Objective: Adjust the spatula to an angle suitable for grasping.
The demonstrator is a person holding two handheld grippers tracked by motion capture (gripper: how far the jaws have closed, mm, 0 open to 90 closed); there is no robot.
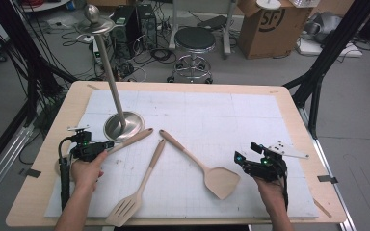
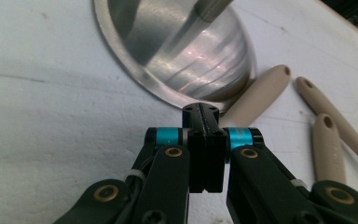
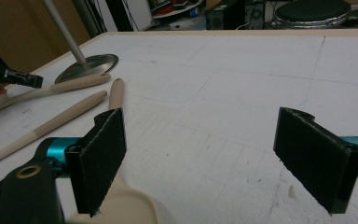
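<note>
The left gripper (image 1: 107, 144) sits at the left side of the surface (image 1: 212, 91), just in front of the round metal base (image 1: 123, 126) of an upright stand. In the high view its jaws meet the lower part of a wooden utensil (image 1: 130, 140) whose handle runs up and right past the base rim. In the left gripper view the jaws (image 2: 206, 140) stand pressed together, with the handle tip (image 2: 261, 93) emerging from behind them; whether the utensil is actually pinched cannot be told from these views.

The right gripper (image 1: 238, 159) hovers at the right side, jaws spread wide apart and holding nothing. In the right gripper view the blade of the solid spatula (image 3: 121, 205) lies directly below the left jaw.

Surrounding items:
- The stand pole (image 1: 110, 67) rises from the base, leaning up and left, and carries a metal disc and ball at its top.
- The solid spatula (image 1: 220, 180) lies between the two grippers, blade toward the right gripper, handle pointing up and left.
- A slotted spatula (image 1: 125, 209) lies near the front edge, its handle reaching up toward the other two handle tips.
- The three handle ends converge near the centre of the white mat (image 1: 250, 120), close together but apart.

The metal base lies just beyond the left gripper, touching or nearly touching the utensil handle.
</note>
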